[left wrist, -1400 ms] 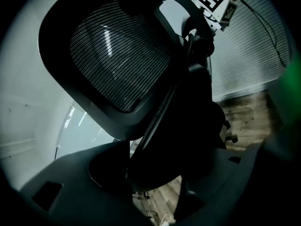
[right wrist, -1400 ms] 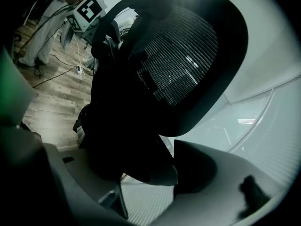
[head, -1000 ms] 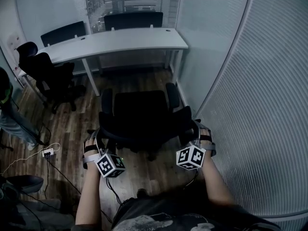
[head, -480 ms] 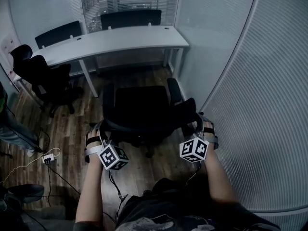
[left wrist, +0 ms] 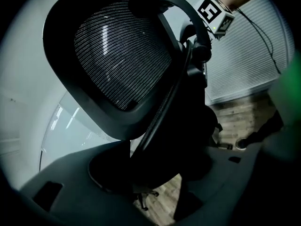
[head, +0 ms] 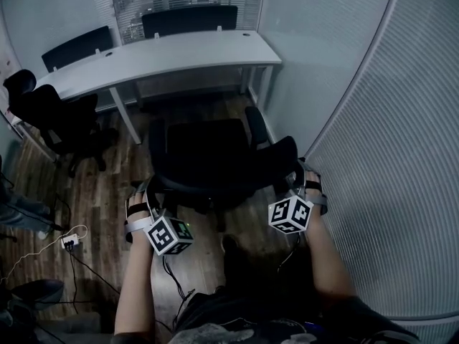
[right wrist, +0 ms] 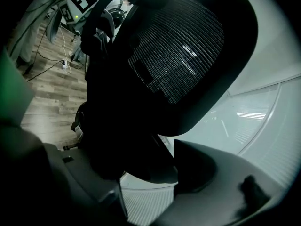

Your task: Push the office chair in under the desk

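Observation:
The black office chair [head: 215,156] stands on the wood floor facing the white desk [head: 179,56], its seat short of the desk's front edge. My left gripper [head: 147,198] is at the left edge of the mesh backrest and my right gripper [head: 297,185] at the right edge. In the left gripper view the backrest [left wrist: 122,55] looms above and its dark frame fills the space between the left gripper's [left wrist: 155,173] jaws. The right gripper view shows the same mesh [right wrist: 188,55], with the frame caught in my right gripper [right wrist: 146,173].
A second black chair [head: 50,113] sits at the desk's left end. Dark panels [head: 190,20] stand behind the desk. A ribbed glass wall [head: 373,156] runs close along the right. A power strip [head: 68,241] with cables lies on the floor at left. My shoe [head: 231,246] is behind the chair.
The chair and both grippers have moved forward toward the desk together. My foot has stepped into view behind the chair, and the person at the left has slid mostly out of frame.

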The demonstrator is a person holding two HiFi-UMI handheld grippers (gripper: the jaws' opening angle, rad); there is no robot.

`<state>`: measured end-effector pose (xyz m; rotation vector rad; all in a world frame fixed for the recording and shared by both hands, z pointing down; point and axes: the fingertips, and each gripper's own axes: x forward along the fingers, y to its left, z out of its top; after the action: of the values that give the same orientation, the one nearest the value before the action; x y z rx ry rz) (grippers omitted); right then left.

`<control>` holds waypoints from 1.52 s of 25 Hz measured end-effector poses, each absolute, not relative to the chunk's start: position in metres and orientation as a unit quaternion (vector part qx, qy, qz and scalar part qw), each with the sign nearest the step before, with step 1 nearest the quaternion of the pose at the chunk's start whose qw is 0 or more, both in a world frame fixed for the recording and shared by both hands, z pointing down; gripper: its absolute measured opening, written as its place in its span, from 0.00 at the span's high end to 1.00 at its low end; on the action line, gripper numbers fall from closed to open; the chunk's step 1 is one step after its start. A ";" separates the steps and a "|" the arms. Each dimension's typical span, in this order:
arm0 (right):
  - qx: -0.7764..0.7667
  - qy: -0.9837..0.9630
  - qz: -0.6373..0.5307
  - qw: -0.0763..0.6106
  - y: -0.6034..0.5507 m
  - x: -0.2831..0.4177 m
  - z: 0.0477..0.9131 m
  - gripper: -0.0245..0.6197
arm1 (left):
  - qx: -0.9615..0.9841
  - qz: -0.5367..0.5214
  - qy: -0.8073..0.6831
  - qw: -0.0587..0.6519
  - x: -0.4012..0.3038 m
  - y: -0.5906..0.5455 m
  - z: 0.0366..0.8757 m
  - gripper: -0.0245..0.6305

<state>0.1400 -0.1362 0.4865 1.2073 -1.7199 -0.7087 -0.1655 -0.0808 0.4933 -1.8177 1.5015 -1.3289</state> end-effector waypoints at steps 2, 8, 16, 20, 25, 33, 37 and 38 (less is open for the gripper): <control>0.487 -0.695 -0.288 0.443 -0.151 0.140 0.488 0.51 | -0.654 -0.476 0.545 0.219 -0.165 -0.094 0.494 0.53; 0.477 -0.703 -0.293 0.438 -0.207 0.133 0.491 0.51 | -0.648 -0.481 0.551 0.213 -0.170 -0.143 0.495 0.53; 0.458 -0.716 -0.305 0.430 -0.289 0.115 0.496 0.51 | -0.638 -0.493 0.559 0.194 -0.186 -0.216 0.497 0.54; 0.447 -0.721 -0.304 0.434 -0.325 0.109 0.498 0.51 | -0.627 -0.499 0.569 0.187 -0.191 -0.246 0.498 0.54; 0.435 -0.729 -0.312 0.425 -0.370 0.100 0.493 0.51 | -0.620 -0.503 0.574 0.183 -0.199 -0.286 0.496 0.54; 0.427 -0.736 -0.311 0.424 -0.429 0.071 0.492 0.51 | -0.583 -0.524 0.593 0.186 -0.232 -0.347 0.497 0.55; 0.425 -0.735 -0.315 0.423 -0.457 0.060 0.493 0.51 | -0.584 -0.527 0.590 0.185 -0.242 -0.372 0.499 0.55; 0.427 -0.734 -0.315 0.424 -0.464 0.057 0.493 0.51 | -0.584 -0.526 0.589 0.187 -0.245 -0.379 0.499 0.56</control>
<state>0.0575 -0.4643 0.4933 1.0681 -1.8351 -0.7881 -0.2449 -0.3792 0.4994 -1.6444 1.6588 -1.4817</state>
